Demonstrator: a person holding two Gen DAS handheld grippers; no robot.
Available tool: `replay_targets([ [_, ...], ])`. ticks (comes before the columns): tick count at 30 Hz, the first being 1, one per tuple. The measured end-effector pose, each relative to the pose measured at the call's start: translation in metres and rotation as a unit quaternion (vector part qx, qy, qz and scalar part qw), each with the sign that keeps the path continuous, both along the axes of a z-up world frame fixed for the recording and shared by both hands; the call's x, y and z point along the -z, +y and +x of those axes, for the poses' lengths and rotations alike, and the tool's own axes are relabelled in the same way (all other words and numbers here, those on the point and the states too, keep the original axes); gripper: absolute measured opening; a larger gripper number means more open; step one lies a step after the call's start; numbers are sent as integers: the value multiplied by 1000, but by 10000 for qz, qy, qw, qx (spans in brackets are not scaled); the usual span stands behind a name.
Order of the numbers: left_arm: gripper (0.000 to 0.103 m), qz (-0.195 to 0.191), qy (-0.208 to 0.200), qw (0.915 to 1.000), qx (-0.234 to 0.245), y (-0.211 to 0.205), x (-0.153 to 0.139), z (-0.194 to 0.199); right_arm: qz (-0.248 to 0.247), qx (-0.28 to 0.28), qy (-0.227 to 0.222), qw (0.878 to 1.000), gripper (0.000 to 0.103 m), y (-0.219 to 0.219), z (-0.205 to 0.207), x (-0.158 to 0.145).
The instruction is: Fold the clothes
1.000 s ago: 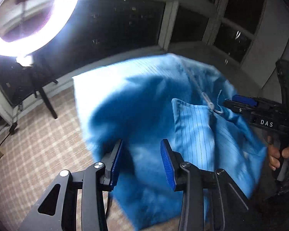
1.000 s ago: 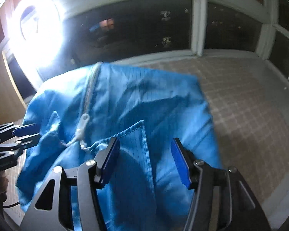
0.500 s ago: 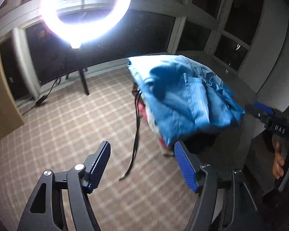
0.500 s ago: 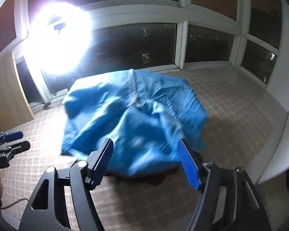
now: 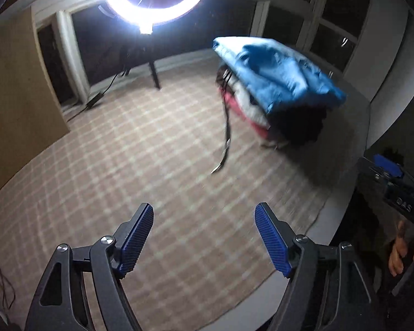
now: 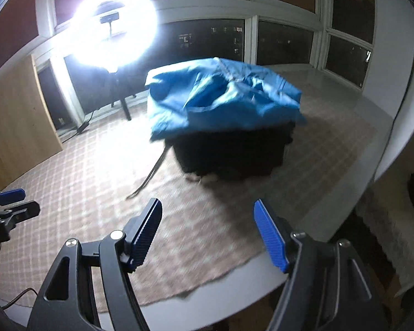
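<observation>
On the checked cloth (image 5: 129, 165), one blue garment (image 5: 276, 74) tops one pile (image 5: 251, 110)

A bright blue garment (image 6: 220, 96) tops a pile with pink (image 5: 236, 106) and white (image 5: 249, 107) layers and a black mass (image 5: 300, 127) beneath. The cloth (image 5: 124, 165) over the pale grey counter (image 6: 383, 143) is beige, checked with lighter lines. Both grippers' fingers (image 5: 136, 237) (image 6: 270, 238) are black with ribbed blue pads
</observation>
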State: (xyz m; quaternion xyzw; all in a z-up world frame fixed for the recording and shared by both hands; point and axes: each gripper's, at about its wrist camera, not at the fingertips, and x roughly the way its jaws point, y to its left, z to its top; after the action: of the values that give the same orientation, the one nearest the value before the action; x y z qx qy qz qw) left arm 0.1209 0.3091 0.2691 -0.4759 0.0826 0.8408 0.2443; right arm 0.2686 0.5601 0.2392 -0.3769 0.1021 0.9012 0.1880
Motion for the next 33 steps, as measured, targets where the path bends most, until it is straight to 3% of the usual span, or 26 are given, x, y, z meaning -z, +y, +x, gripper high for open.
replay_targets([
  [4,74,79,-183,9998,-18,-23,7,6,-42,15,-37,10000,69,-28,15,6],
  [9,74,-23,-98,9996,276,-27,7,15,-23,37,-28,10000,69,-55,26,7],
  [16,74,216,-88,9984,523,-32,-2,24,24,131,84,9999,69,-70,30,1],
  [22,75,556,-118,9977,366,-48,-8,25,91,87,14,9999,69,-79,28,0],
  [33,75,558,15,9984,8,-67,-14,31,632,-179,52,9978,69,-102,19,-12],
])
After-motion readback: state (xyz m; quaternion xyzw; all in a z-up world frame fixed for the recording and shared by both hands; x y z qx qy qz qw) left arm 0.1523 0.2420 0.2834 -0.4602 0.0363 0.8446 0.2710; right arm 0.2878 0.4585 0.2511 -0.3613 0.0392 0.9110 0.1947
